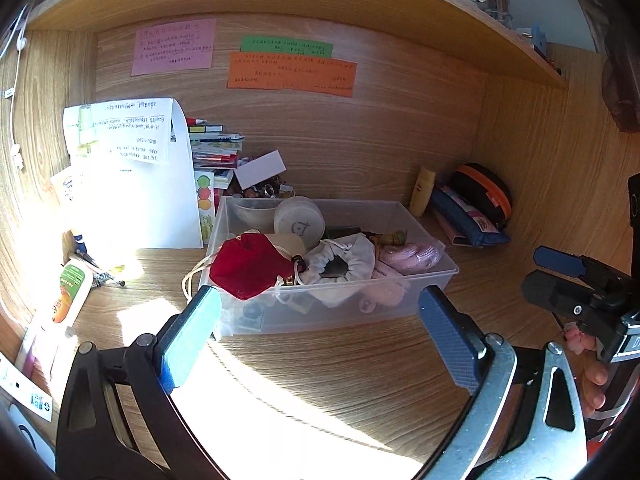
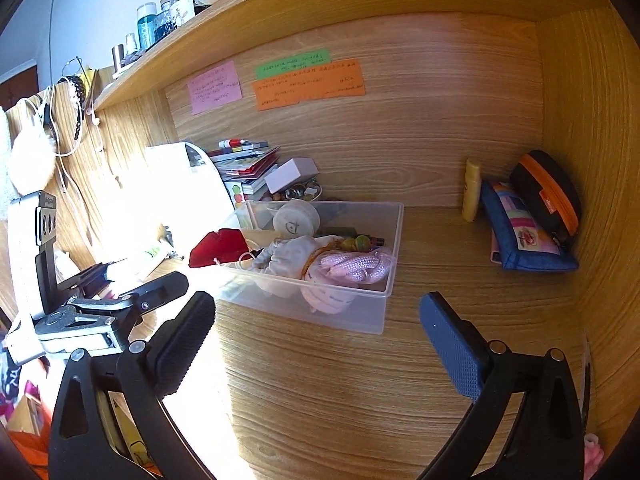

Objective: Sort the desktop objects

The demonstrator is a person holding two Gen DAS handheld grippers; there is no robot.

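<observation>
A clear plastic bin [image 1: 424,300] sits on the wooden tabletop [image 1: 340,368], filled with small things: a red pouch [image 1: 248,268] drooping over its near left rim, a white drawstring bag [image 1: 344,260] in the middle, a pink cord bundle [image 1: 412,256] at the right, a round white lid [image 1: 298,218] tilted at the back. Well apart at the far right lie a blue pencil case [image 1: 464,216], a black-and-orange pouch [image 1: 486,190] and an upright yellow tube [image 1: 422,192].
</observation>
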